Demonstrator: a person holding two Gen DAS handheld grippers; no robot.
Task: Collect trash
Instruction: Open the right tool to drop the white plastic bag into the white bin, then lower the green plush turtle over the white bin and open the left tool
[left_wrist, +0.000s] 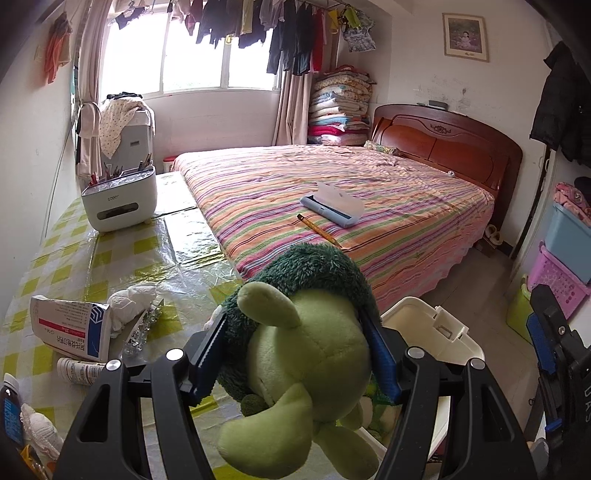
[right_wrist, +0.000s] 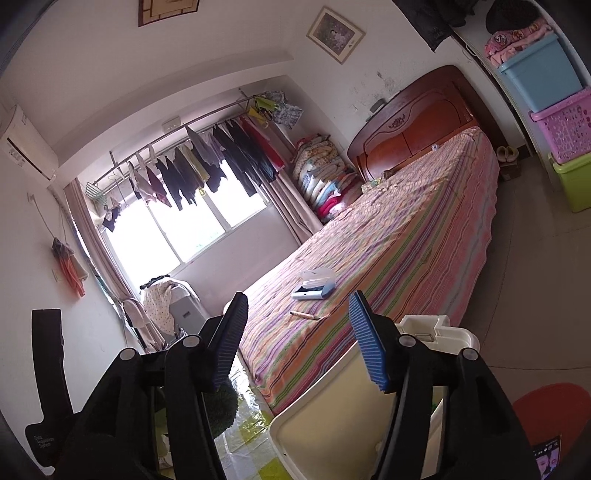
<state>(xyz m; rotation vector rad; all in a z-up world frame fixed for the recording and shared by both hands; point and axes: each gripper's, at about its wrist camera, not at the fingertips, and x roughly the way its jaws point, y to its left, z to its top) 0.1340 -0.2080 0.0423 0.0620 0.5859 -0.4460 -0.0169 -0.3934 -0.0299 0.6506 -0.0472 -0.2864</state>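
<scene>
Lower centre of the left wrist view: left gripper (left_wrist: 295, 354) clamped on a green plush turtle (left_wrist: 303, 369), fingers (left_wrist: 208, 354) pressing its sides, held above the bench (left_wrist: 110, 258) edge beside the white bin (left_wrist: 436, 332) at lower right. Right gripper (right_wrist: 299, 343) spread wide, holding nothing, over the bin (right_wrist: 332, 424). Best carried well over the bin opening before release, grip kept firm, soft body likely to slip. Crumpled tissue (left_wrist: 129, 299) and medicine box (left_wrist: 70, 326) at lower left probably next.
</scene>
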